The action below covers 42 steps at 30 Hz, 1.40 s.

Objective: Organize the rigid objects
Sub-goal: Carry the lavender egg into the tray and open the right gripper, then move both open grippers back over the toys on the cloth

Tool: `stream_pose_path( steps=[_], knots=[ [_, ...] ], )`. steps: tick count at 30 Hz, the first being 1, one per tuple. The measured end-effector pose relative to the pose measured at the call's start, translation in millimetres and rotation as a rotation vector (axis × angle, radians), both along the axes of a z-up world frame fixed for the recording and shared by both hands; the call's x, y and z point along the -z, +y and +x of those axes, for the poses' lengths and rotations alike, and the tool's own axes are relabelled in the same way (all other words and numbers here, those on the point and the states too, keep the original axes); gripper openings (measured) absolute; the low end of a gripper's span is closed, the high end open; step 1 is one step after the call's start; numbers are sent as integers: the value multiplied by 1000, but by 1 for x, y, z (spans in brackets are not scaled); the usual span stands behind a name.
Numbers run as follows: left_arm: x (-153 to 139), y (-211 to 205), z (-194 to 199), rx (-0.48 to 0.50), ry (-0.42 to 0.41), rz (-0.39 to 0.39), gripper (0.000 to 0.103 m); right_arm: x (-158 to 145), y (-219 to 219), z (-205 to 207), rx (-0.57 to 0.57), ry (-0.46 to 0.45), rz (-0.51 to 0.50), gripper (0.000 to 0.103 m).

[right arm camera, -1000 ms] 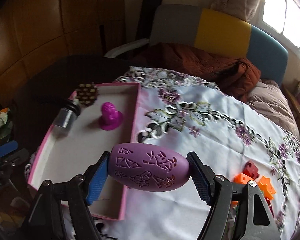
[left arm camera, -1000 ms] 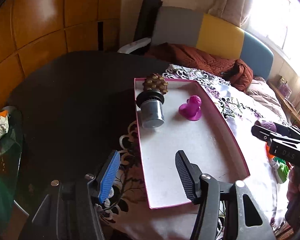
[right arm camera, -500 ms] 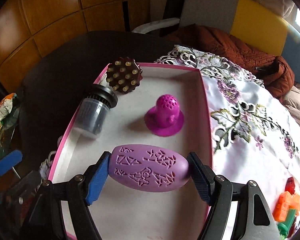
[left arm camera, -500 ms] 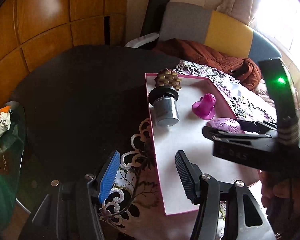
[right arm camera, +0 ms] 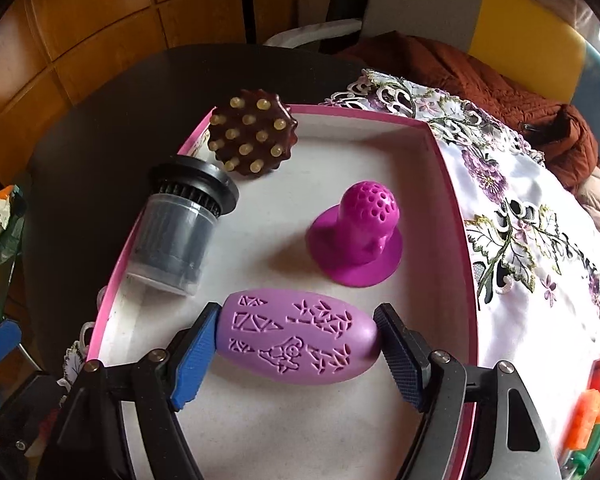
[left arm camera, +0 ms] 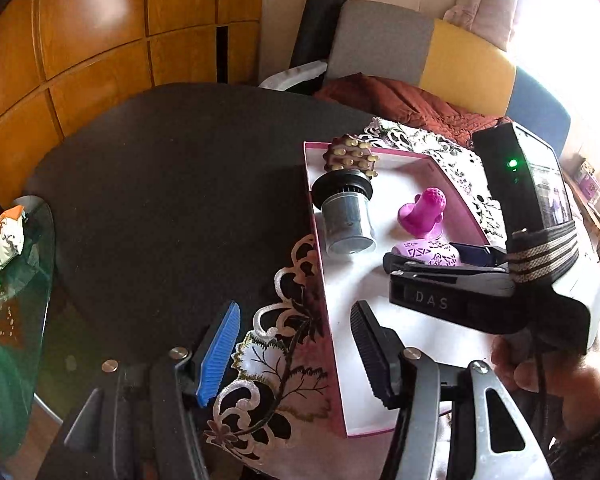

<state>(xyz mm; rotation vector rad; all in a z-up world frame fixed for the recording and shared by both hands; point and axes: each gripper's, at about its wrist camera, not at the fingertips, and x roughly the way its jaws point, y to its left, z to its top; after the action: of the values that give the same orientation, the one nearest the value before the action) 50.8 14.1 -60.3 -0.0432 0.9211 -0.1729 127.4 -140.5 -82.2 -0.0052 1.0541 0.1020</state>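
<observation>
Right gripper fingers clamp a lilac egg over the tray, left gripper gapes empty; released high, the egg could roll into the filter

1. Left gripper: black frame, one ribbed blue pad, one ribbed black pad, silver screws at finger bases.
2. Right gripper: same build, blue pad w/ dark blue textured pad, silver screws.
3. Right unit from left cam: black body marked "DAS", green LED, striped elastic band.
4. Dark sleeve at the wrist.

Matt, seemingly plastic lilac egg, embossed
</observation>
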Motion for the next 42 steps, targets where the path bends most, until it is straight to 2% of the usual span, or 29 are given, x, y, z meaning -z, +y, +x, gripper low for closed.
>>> stream_pose_path(
  steps=[3,7,12,19,26,30,37,39,42],
  knots=[
    [0,0,-1,-3,-2,4,58,-7,-3,-5,6,-29,21,78],
    [-3,0,-3,-1,-11,2,58,-21,-10,-16,20,-73,42,85],
    [-5,-2,-6,8,-13,1,58,-34,-22,-30,39,-122,47,87],
    [-9,-6,-10,23,-20,0,58,-50,-27,-54,46,-180,10,87],
    [-13,-10,-12,38,-29,-5,58,-68,-51,-81,70,-249,-32,95],
    [-12,-16,-10,62,-9,-19,58,-75,-86,-98,128,-269,-48,97],
    [-13,-34,-19,154,-24,-42,58,-79,-173,-127,301,-255,-100,98],
    [-15,-41,-21,175,-32,-33,58,-81,-204,-137,364,-254,-123,98],
    [-18,-50,-22,196,-24,-47,58,-81,-260,-154,502,-256,-101,99]
  ],
)
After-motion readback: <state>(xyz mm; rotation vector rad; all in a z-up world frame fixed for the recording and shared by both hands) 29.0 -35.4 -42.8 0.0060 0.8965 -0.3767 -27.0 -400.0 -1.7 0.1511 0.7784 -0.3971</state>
